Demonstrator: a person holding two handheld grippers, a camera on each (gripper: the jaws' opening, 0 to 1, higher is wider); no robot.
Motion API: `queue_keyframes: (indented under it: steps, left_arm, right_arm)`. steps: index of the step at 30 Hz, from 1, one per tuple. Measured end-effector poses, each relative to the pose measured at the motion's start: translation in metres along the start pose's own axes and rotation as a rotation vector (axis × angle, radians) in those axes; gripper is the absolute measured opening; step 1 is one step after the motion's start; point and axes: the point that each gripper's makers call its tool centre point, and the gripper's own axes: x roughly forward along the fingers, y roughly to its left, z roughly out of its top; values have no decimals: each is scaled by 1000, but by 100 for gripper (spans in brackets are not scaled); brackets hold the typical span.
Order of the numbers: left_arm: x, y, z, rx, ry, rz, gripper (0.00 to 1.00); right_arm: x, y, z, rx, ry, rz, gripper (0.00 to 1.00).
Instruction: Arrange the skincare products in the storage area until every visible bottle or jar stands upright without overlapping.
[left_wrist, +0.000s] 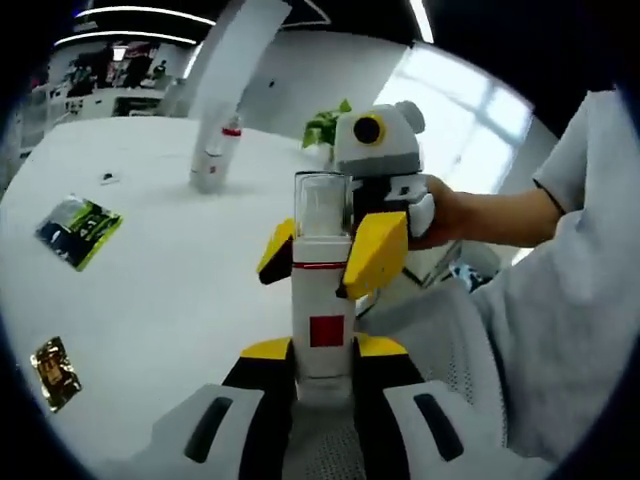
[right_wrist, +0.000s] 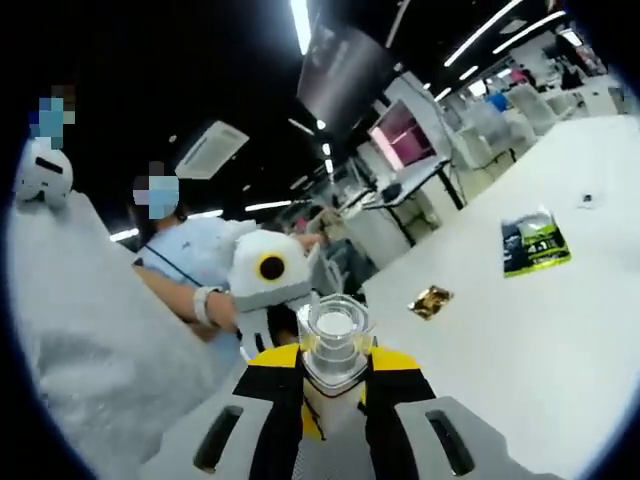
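Observation:
A white bottle (left_wrist: 323, 300) with a red square label and a clear cap is held upright above the white table (left_wrist: 170, 290). My left gripper (left_wrist: 325, 348) is shut on its lower body. My right gripper (left_wrist: 330, 255), held by a hand coming in from the right, is shut on its upper part just under the cap. In the right gripper view the clear cap (right_wrist: 335, 330) stands between the yellow tips of my right gripper (right_wrist: 335, 365). A second white bottle (left_wrist: 213, 155) with a red band stands upright farther back on the table.
A green and black sachet (left_wrist: 78, 230) (right_wrist: 535, 243) and a small gold sachet (left_wrist: 55, 372) (right_wrist: 432, 300) lie flat on the table. A green plant (left_wrist: 325, 125) stands behind the bottle. A person's white sleeve (left_wrist: 570, 300) is at the right.

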Motion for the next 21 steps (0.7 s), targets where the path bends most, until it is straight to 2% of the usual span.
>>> queue_keyframes:
  steps: [3, 5, 7, 10, 11, 13, 14, 16, 17, 19, 21]
  left_arm:
    - [3, -11, -4, -19, 21, -61, 19]
    - [3, -14, -4, -22, 18, -73, 19]
    - [3, -12, -4, -21, 20, -58, 19]
    - [0, -1, -5, -14, 32, -6, 18]
    - [-1, 5, -6, -12, 36, 29, 18]
    - [-5, 21, -7, 14, 45, 123, 18]
    - [-5, 26, -6, 16, 39, 162, 18]
    - [-9, 40, -5, 26, 41, 246, 18]
    - [-11, 46, -1, 27, 19, 292, 18]
    - [-16, 56, 2, 29, 3, 353, 18]
    - [-18, 62, 1, 37, 14, 407, 18]
  right_arm:
    - [0, 10, -4, -20, 28, 66, 17]
    - [0, 9, -3, -1, 29, 83, 17]
    - [0, 9, -3, 3, 26, 79, 18]
    - [4, -1, -3, 21, 11, 21, 19]
    - [5, -10, -4, 50, 12, -32, 19]
    - [8, -18, -5, 87, -1, -79, 18]
    - [9, -26, -4, 113, -15, -133, 18]
    - [10, -34, -3, 140, -29, -193, 17]
    - [10, -38, 0, 152, -53, -224, 16]
    - [13, -45, 5, 255, -120, -288, 16]
    - [16, -52, 5, 301, -141, -357, 15]
